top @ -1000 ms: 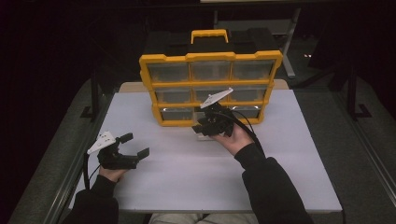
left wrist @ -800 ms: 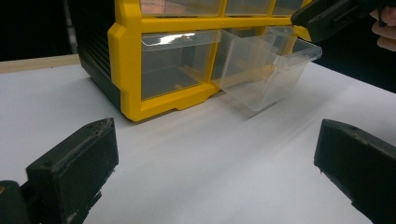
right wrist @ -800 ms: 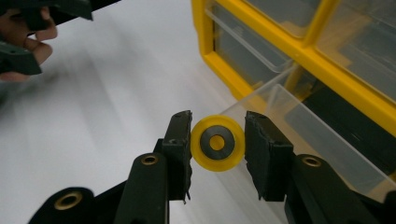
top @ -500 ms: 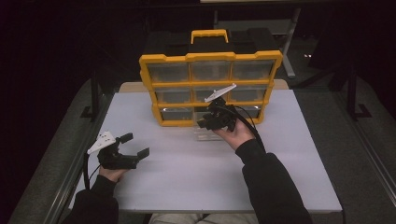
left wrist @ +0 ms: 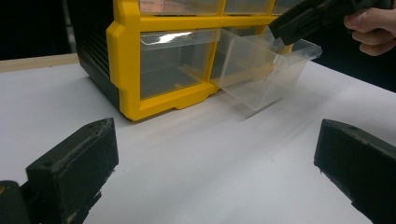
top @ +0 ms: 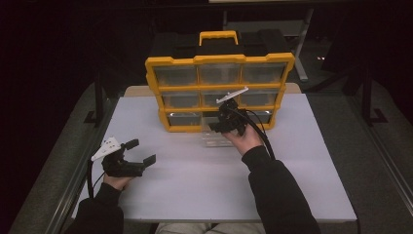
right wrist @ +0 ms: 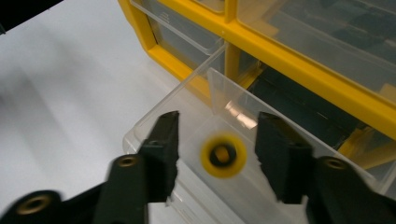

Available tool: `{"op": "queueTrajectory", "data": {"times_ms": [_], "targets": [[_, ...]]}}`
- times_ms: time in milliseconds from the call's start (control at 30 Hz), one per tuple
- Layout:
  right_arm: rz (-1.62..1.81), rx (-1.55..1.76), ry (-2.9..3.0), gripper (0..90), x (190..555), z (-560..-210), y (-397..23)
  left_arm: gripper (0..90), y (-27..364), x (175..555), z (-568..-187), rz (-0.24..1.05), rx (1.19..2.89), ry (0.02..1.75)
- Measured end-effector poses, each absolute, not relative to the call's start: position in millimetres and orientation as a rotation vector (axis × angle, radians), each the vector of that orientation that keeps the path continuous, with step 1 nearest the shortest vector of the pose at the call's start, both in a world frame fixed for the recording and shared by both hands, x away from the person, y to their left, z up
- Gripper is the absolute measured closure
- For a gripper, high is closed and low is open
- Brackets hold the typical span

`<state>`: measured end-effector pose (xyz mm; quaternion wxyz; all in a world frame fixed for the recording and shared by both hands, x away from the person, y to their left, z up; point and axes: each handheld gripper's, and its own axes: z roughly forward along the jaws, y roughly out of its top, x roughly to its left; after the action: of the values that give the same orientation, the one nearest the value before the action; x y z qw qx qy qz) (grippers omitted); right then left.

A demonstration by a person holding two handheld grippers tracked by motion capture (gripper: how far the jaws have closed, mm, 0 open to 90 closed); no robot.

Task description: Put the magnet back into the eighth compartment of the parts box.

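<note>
Here, a yellow-framed plastic organiser cabinet with clear drawers and a yellow carry handle [top: 219,80] stands at the far middle of a white tabletop [top: 302,170], and everything else can be placed from it. From its bottom row, middle column, a clear plastic drawer [left wrist: 261,70] is pulled well out toward the person, its front end resting on the tabletop just in front of the cabinet. Inside that drawer, near its front wall, lies a small yellow ring-shaped part with a dark centre [right wrist: 223,155]; it is blurred, so its exact kind cannot be told.

The right gripper [right wrist: 215,154] hangs directly over the pulled-out drawer, just in front of the cabinet's lower row. Its two black jaws are spread apart, one to each side of the yellow part, and they grip nothing. In the high view the right hand [top: 246,139] holds this gripper close against the cabinet front, a black cable trailing back along the dark sleeve.

The left gripper [top: 139,152] is well away from the cabinet, toward the person's near left on the tabletop. Its jaws stand wide apart and released, pointing toward the cabinet's lower left corner, with bare tabletop between them.
</note>
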<state>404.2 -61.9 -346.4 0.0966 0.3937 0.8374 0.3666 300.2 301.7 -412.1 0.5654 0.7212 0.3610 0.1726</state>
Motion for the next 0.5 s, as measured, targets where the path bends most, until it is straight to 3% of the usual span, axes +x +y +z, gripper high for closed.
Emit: {"op": "queueTrajectory", "data": {"times_ms": [133, 200, 333, 500], "targets": [[1.083, 1.154, 2.474, 39.2, 402, -347, -63, 0.0, 302, 300, -412, 0.405, 1.695, 0.85], [1.089, 1.111, 2.468, 20.2, 399, -345, -67, 0.0, 301, 300, -412, 0.406, 1.696, 0.85], [1.104, 1.058, 2.462, 2.2, 394, -344, -71, 0.0, 301, 300, -412, 0.403, 1.695, 0.849], [1.121, 1.069, 2.446, 0.0, 393, -345, -76, 0.0, 301, 300, -412, 0.404, 1.695, 0.848]]}}
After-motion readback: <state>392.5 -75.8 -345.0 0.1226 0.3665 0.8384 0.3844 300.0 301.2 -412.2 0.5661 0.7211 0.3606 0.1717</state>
